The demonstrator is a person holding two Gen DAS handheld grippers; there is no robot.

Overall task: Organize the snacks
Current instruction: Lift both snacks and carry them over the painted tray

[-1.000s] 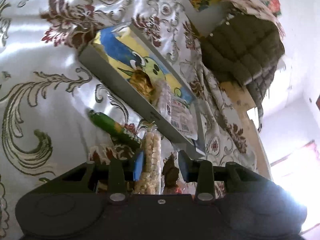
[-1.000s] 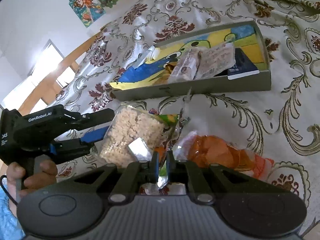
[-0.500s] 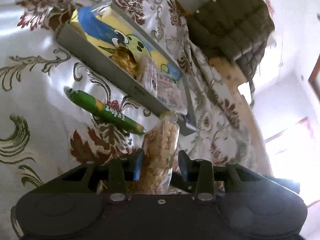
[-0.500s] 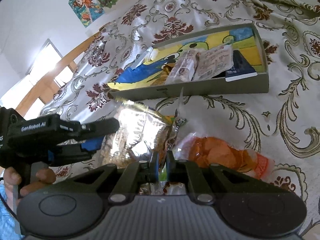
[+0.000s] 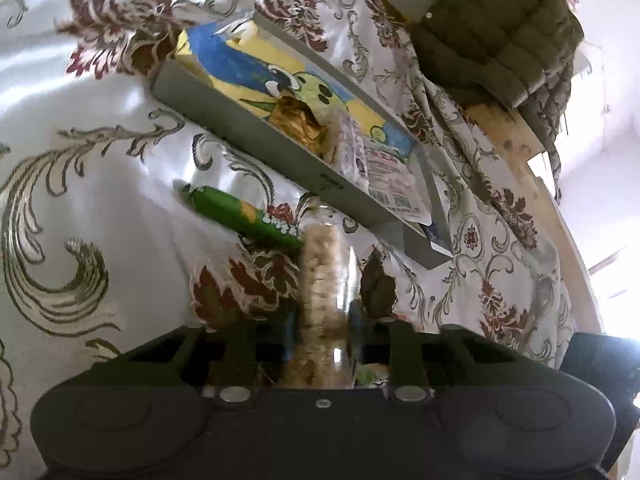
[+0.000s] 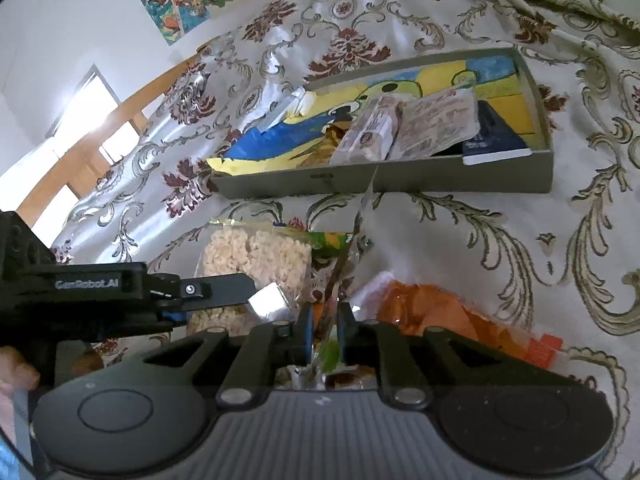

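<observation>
L wrist cam: mounted behind left tool (image 5: 322,320), faces fwd and down, close over the patterned cloth (image 5: 80,128); grey tray (image 5: 240,136) seen from one end. R wrist cam: behind right tool (image 6: 322,318), same downward tilt, tray (image 6: 400,180) seen long-side on. Shared: tray, puffed-snack bag (image 5: 320,264) (image 6: 256,256). R view also shows left tool (image 6: 224,292) side-on.

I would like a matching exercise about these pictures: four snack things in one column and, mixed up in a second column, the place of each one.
Things:
1. bag of pale puffed snacks
2. green stick snack
3. orange chips bag
4. white printed packet

Places:
A. inside the grey box
B. on the cloth, right of the right gripper
C. between the fingers of the left gripper
D. on the cloth, before the box wall

Pairs: 1-C, 2-D, 3-B, 4-A
</observation>
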